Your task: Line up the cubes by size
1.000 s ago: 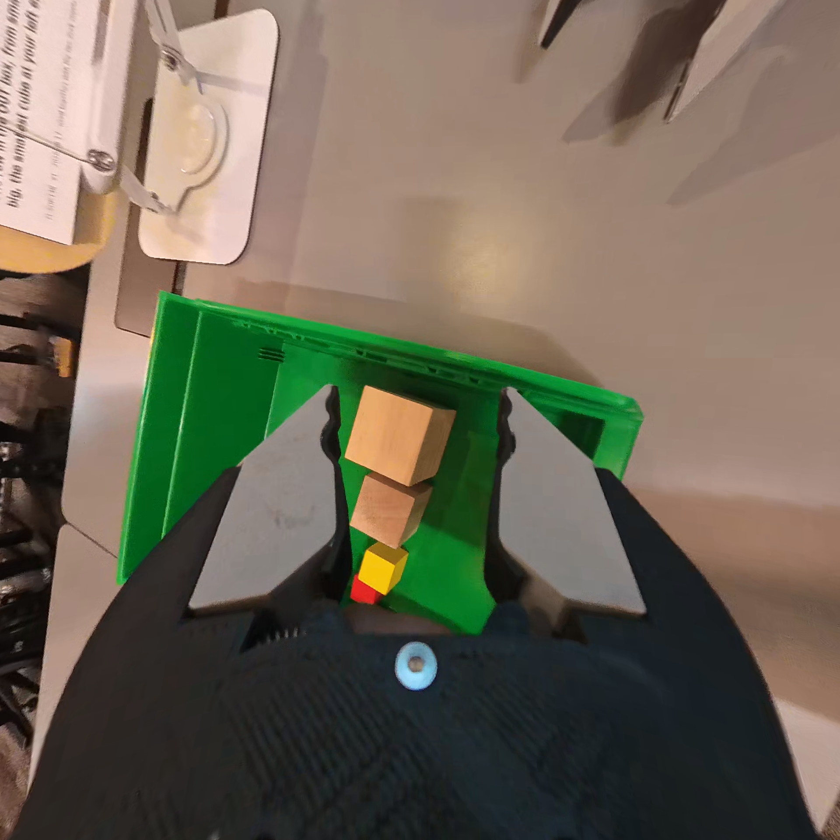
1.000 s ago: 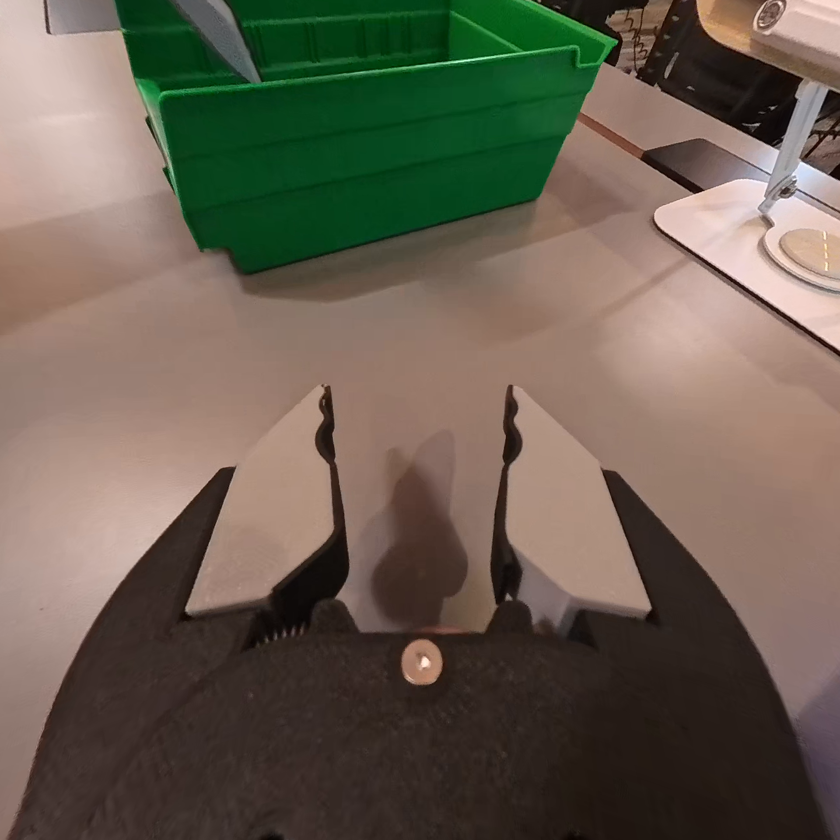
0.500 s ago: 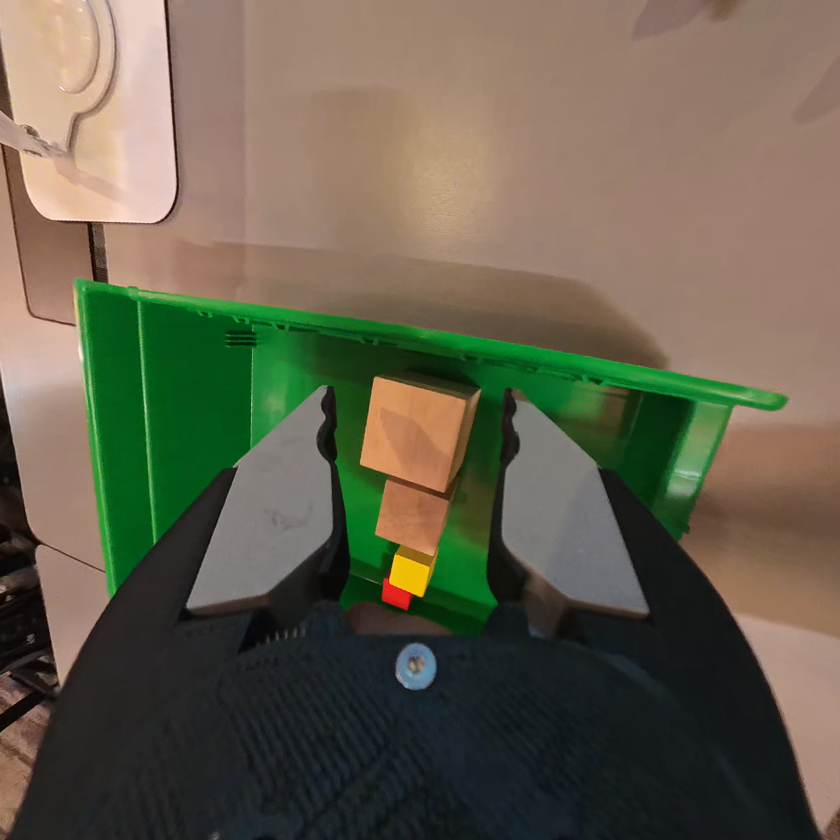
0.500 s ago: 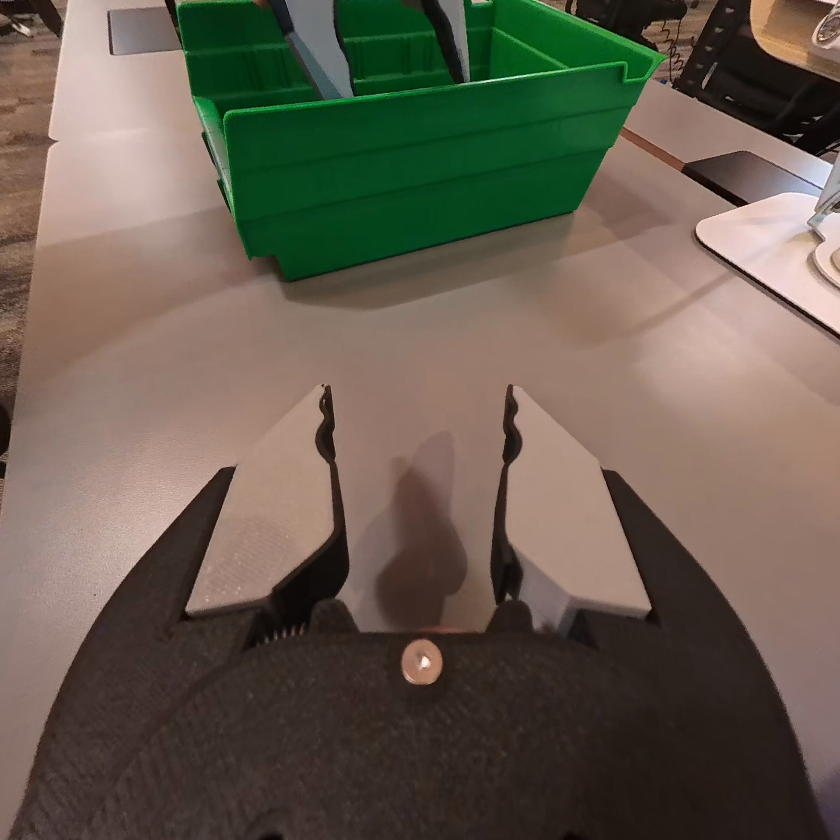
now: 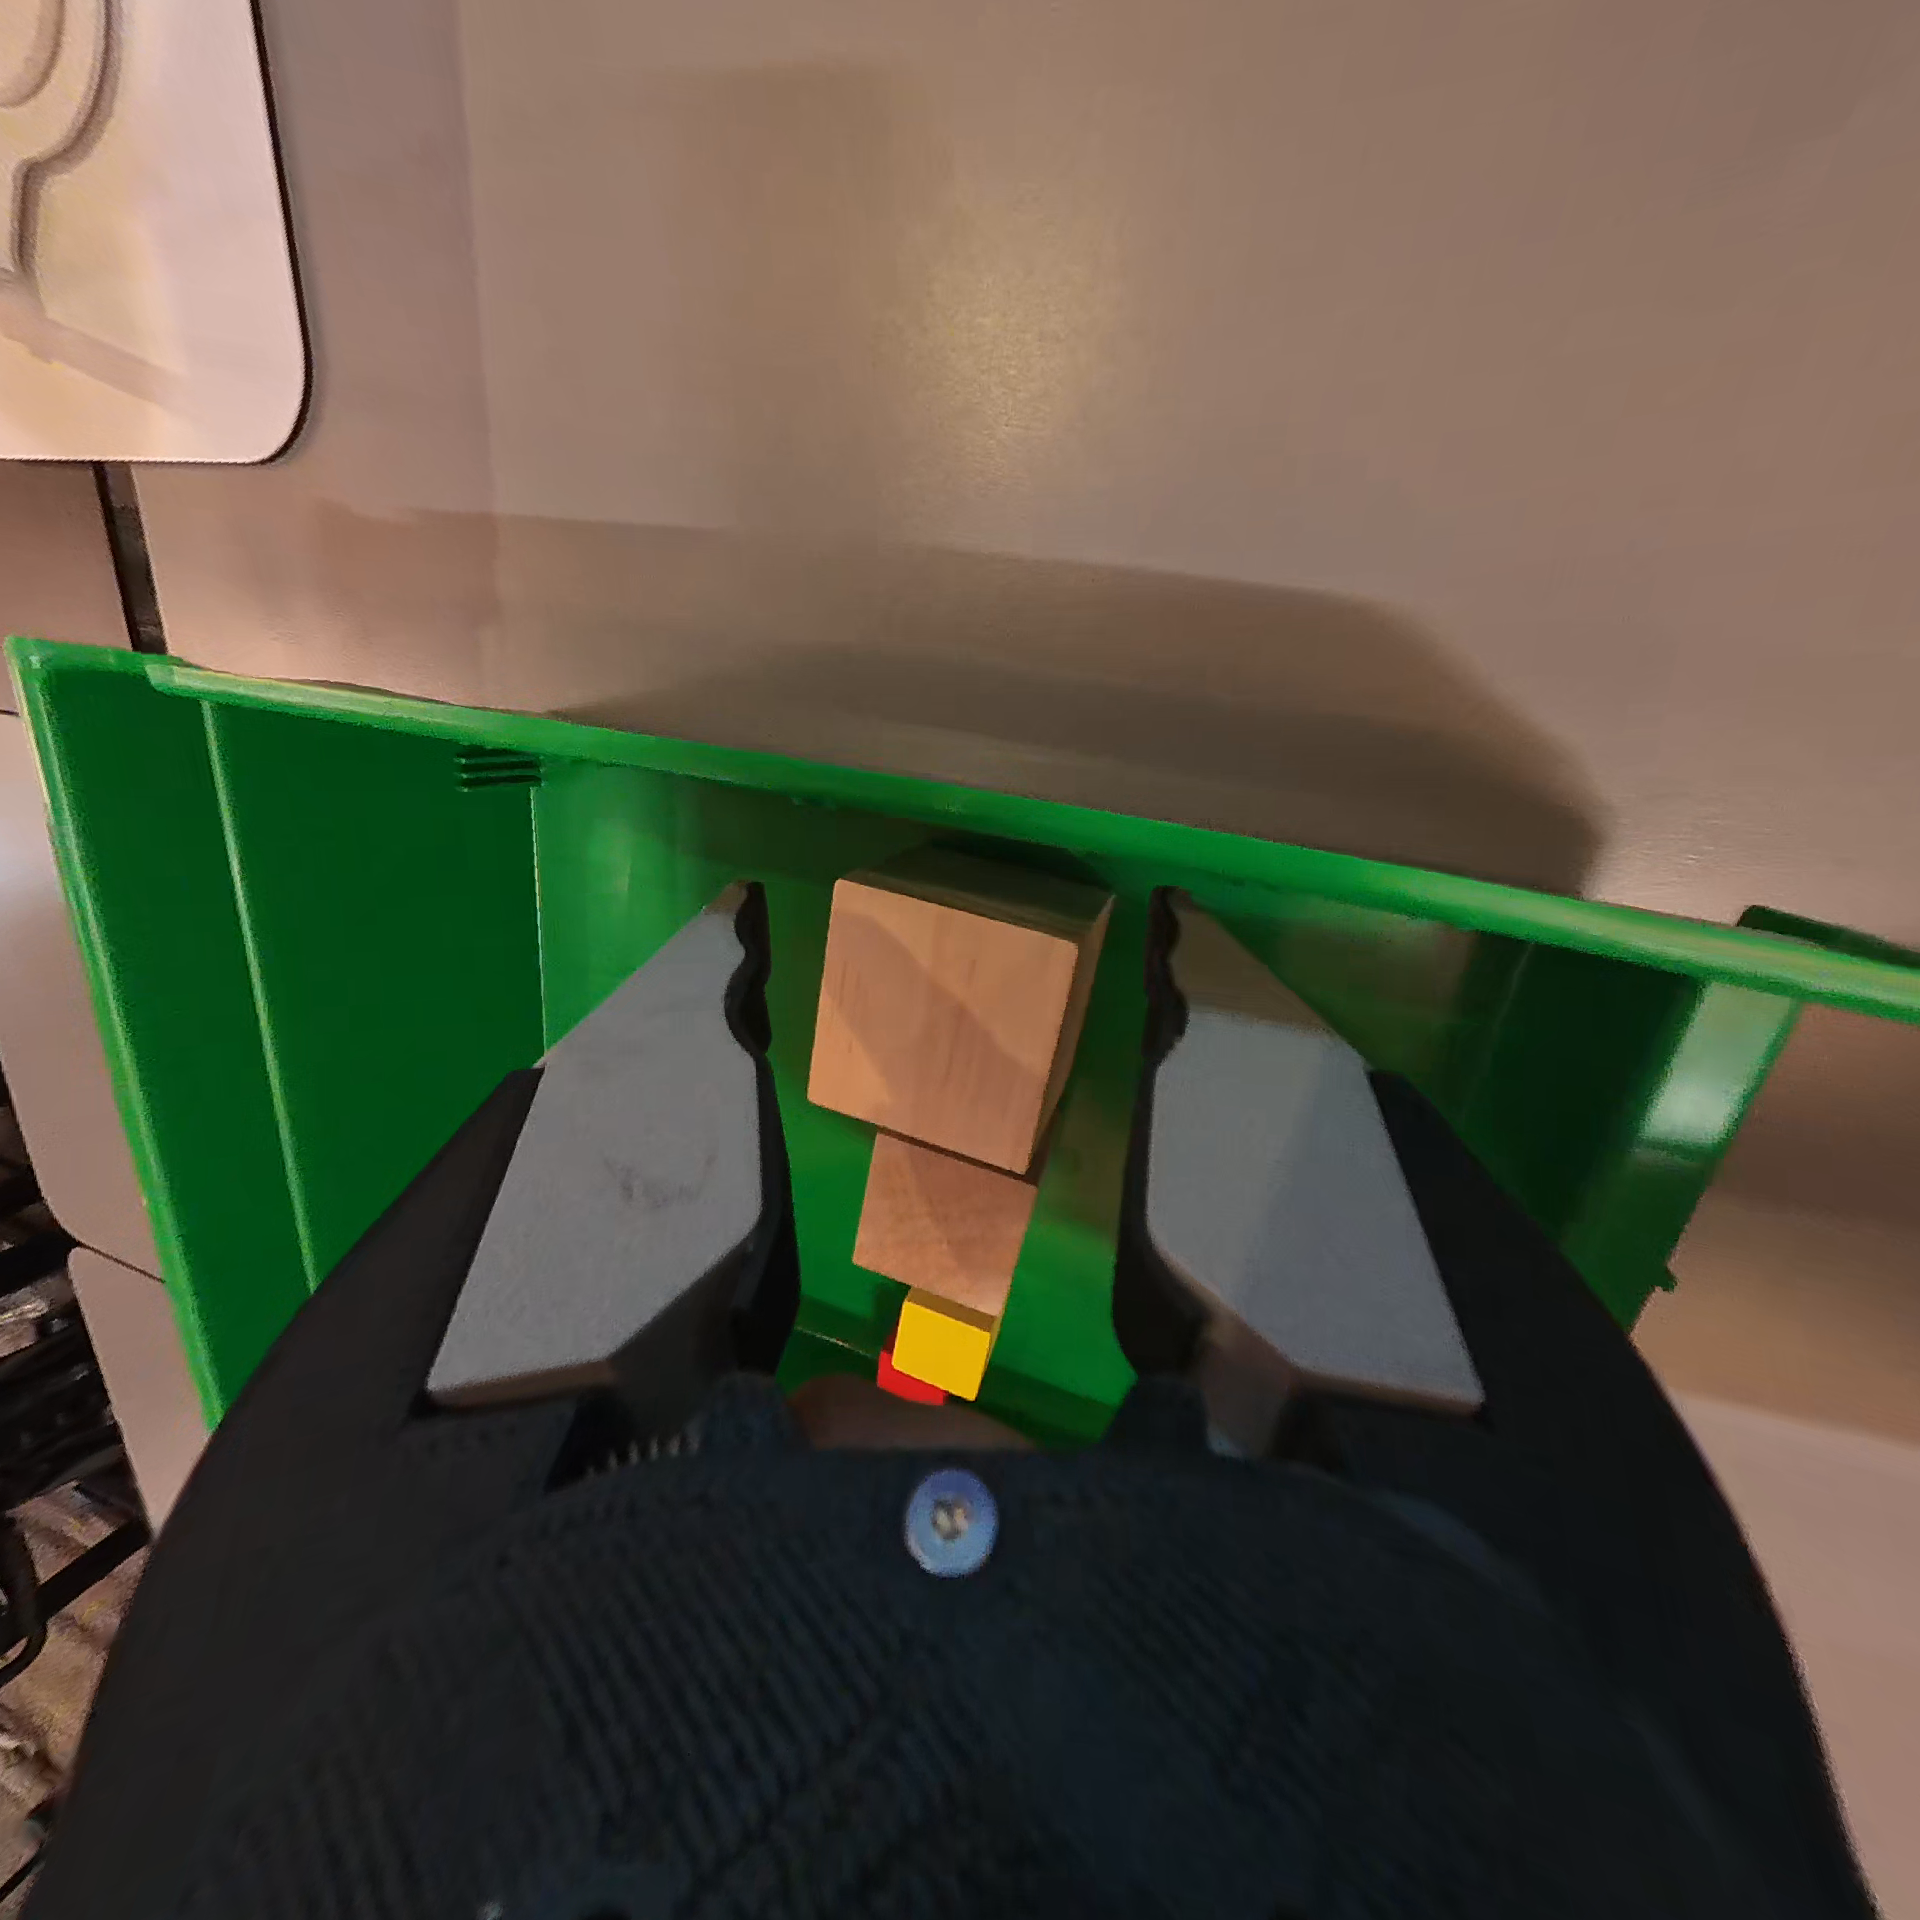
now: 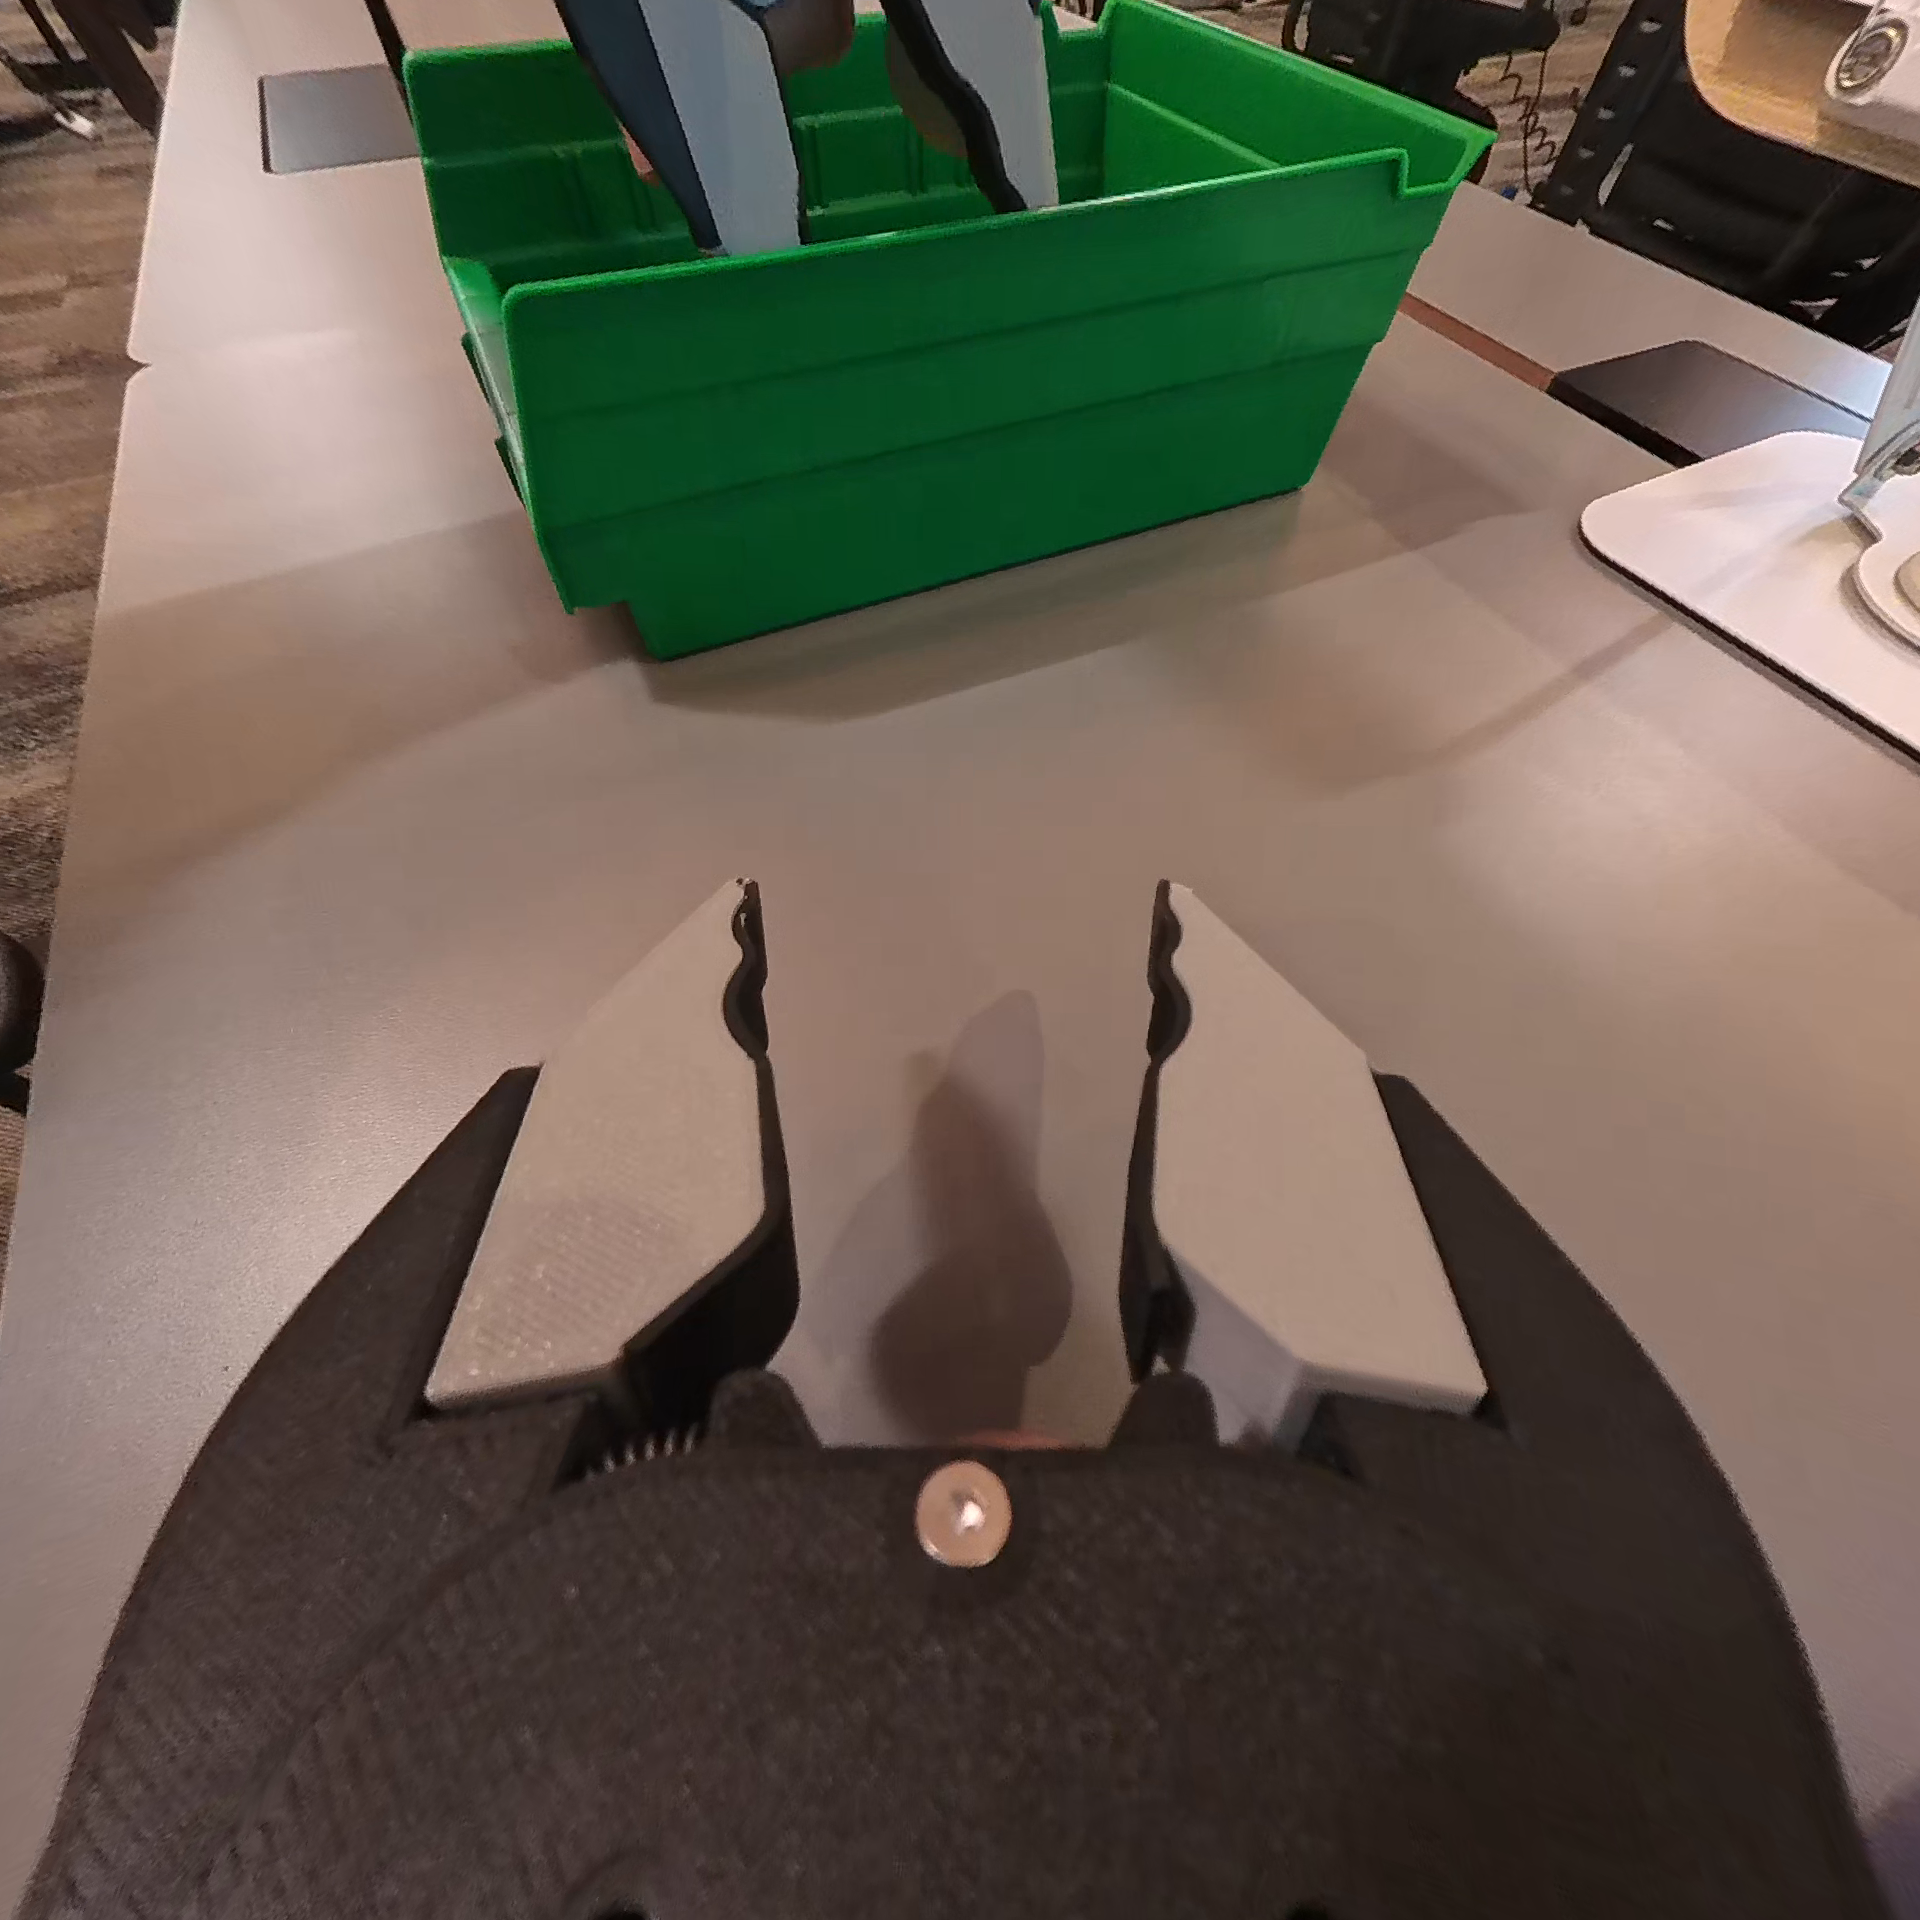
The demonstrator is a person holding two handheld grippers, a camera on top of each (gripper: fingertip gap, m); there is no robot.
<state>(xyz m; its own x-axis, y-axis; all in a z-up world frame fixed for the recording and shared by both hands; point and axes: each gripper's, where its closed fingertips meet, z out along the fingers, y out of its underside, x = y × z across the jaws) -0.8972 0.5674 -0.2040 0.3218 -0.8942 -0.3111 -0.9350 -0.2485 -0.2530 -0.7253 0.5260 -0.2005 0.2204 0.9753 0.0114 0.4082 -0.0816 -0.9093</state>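
In the left wrist view a green bin holds a row of cubes: a large wooden cube, a smaller wooden cube, a small yellow cube and a tiny red cube, largest farthest. My left gripper is open, down inside the bin, its fingers on either side of the large cube without touching it. My right gripper is open and empty above the bare table, well short of the green bin. The left gripper's fingers show reaching into the bin.
The grey table carries a white stand base at the right and shows in the left wrist view at the upper left. A dark inset panel lies behind the bin. The table's left edge drops to carpet.
My left gripper has lowered deeper into the bin and squared up over the cube row. My right gripper has drawn back from the bin. Both jaws stay open.
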